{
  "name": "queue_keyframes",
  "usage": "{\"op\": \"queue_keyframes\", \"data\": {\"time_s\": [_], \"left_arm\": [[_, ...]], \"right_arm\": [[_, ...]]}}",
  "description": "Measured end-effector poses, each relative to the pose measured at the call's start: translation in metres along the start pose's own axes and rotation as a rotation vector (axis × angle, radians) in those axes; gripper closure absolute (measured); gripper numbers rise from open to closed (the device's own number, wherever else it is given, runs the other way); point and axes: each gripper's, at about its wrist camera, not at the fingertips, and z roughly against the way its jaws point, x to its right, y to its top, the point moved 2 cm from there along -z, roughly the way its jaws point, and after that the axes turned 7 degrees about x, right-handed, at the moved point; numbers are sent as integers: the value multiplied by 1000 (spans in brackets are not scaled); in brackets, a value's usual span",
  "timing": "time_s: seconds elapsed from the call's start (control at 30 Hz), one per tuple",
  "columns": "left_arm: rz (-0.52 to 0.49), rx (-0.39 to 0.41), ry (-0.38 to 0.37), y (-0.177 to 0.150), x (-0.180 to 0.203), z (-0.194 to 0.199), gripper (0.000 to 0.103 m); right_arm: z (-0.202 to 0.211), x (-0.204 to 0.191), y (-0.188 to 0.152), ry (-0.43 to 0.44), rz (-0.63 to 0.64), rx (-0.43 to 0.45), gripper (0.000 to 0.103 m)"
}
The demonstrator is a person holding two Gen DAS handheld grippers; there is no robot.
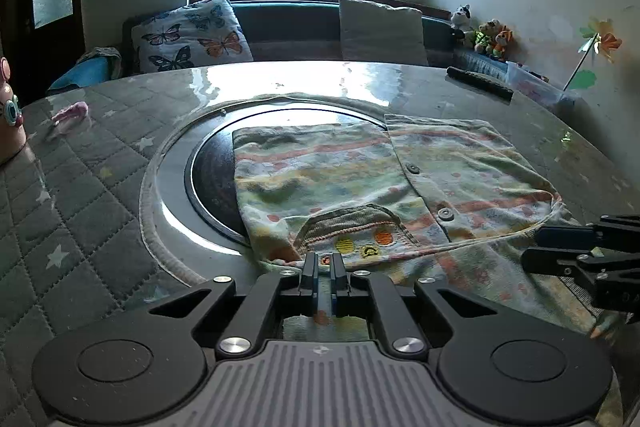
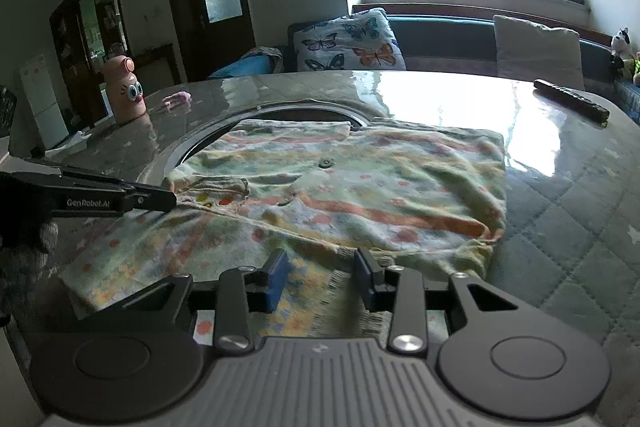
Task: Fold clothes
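A small pastel patterned shirt (image 1: 340, 179) with snap buttons lies partly folded on the table, over the round black inset (image 1: 212, 179). It also shows in the right wrist view (image 2: 360, 187). My left gripper (image 1: 324, 263) is shut on the shirt's near edge by the collar; it shows from the side in the right wrist view (image 2: 160, 199). My right gripper (image 2: 322, 259) is open, its fingers low over the shirt's near hem, holding nothing. It enters the left wrist view at the right (image 1: 532, 251).
A pink bottle with eyes (image 2: 124, 87) and a small pink item (image 2: 178, 99) stand at the table's far left. A dark remote (image 2: 572, 101) lies far right. A bench with pillows (image 2: 348, 39) runs behind the quilted table cover (image 1: 80, 207).
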Motion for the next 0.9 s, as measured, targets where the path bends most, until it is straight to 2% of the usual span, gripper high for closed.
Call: {"op": "queue_keyframes", "data": {"time_s": [0.2,0.4,0.57,0.7,0.87,0.9], "left_arm": [[-50,22,-65,-1,17,23,95],[-116,13,-141,-17,38,38,95],[-120,-1,-137,-31,36,41,93],[-103,8,-119,-33,30,47,78],[-115,-2,-99,-38,25,54,77],[-125,0,-101,-38,26,57,75]], "right_arm": [[16,-9,0,21,38,5,66],[28,-18,-9,34,47,0,66],[35,-17,-20,14,29,-9,66],[43,-16,-19,11,19,14,66],[40,-18,-25,11,23,2,66],[41,-18,-26,10,24,6,66]]}}
